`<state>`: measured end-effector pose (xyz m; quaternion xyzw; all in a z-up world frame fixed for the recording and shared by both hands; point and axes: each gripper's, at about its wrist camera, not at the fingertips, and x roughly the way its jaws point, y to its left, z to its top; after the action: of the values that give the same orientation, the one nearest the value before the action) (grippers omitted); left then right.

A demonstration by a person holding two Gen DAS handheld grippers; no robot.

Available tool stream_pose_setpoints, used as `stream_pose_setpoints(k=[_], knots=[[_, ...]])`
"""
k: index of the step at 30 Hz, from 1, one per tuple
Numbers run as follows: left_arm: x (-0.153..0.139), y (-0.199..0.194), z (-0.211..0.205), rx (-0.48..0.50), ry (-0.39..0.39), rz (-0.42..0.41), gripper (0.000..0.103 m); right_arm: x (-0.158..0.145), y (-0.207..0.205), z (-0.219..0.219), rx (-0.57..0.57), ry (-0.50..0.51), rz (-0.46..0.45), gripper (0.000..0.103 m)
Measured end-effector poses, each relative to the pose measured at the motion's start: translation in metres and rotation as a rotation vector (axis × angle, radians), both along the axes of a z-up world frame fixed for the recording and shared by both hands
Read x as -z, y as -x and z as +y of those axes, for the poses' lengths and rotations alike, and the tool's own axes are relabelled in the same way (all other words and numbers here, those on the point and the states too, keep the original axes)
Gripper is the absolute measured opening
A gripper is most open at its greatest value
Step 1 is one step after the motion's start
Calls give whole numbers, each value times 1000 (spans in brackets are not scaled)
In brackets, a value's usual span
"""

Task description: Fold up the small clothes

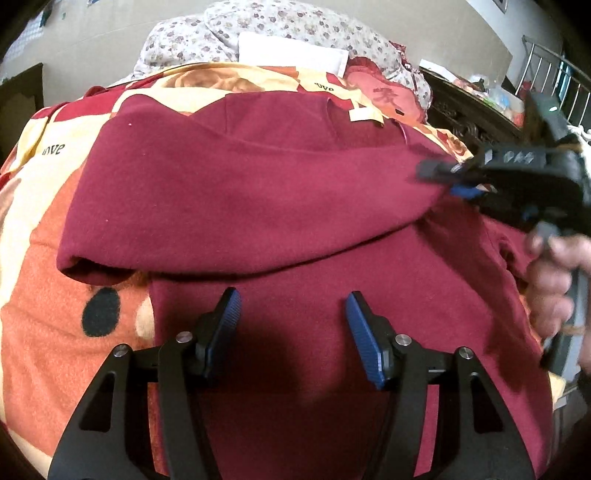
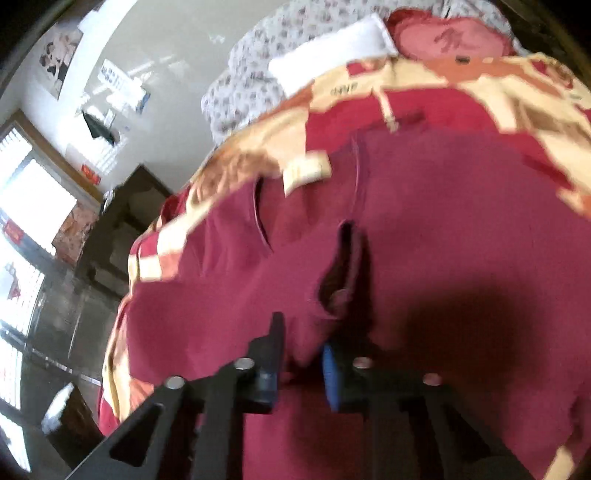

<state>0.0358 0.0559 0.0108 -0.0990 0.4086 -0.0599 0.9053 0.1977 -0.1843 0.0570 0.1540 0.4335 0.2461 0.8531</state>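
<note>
Left wrist view shows your left gripper (image 1: 293,306) fingers apart over the maroon garment (image 1: 229,192), your right gripper (image 1: 448,181) fingers clamped on its fold.

Free room: flat maroon garment (image 1: 280,332) at lower centre of the left wrist view, and bare patterned blanket (image 1: 48,280) at lower left. Obstacles: folded-over sleeve (image 1: 229,206) across mid-frame; right gripper (image 1: 454,177) and hand (image 1: 557,280) filling the right edge. Upper frame: floral quilt (image 1: 266,26) and white pillow (image 1: 291,53) piled high.
</note>
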Motion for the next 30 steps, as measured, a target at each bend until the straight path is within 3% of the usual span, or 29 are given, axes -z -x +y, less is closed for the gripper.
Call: stream_pose_setpoints(k=[6,11,19,21,24,27,30], knots=[[1,1,0,-3,2,-2,59,-29,13,-69,184,100,-63,7],[0,2,-1,-7,-7,-7,59,-16,21,-110,237,107,-27,7],[-21,28,18,-60,4,-50,60,0,26,-126,230,113,49,12],[-30,28,22,-75,5,-77,60,-9,33,-135,286,146,24,14],[-47,6,28,-107,-18,-101,60,-33,45,-140,338,202,-85,14],[-53,-35,31,-122,-50,-72,60,-48,40,-115,233,212,-142,14],[-34,-80,29,-139,-88,40,60,-29,16,-73,97,316,-87,14]])
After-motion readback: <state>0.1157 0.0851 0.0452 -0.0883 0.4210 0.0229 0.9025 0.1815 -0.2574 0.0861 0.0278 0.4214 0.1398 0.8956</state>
